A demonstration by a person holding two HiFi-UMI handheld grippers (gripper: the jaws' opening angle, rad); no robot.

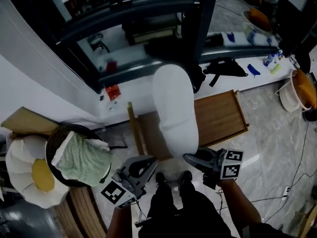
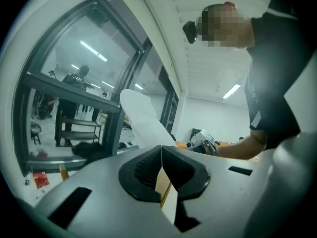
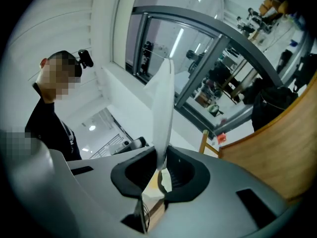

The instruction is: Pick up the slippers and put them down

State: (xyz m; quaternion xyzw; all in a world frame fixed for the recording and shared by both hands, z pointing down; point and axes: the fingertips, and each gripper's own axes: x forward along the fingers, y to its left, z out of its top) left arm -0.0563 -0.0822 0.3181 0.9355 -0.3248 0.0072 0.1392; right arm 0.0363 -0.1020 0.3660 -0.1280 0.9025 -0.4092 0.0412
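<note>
One wooden tray lies on the floor. Above it hangs a single white slipper, lifted but not yet set down, so I judge only the putting down is left. The right gripper is clamped on its edge; the left gripper has its jaws together, empty.

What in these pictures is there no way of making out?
- Head view: what the dark round container holds, under the green cloth.
- Head view: the small blue thing on the ledge, too small to name.
- Head view: part of the wooden tray, behind the white slipper.
</note>
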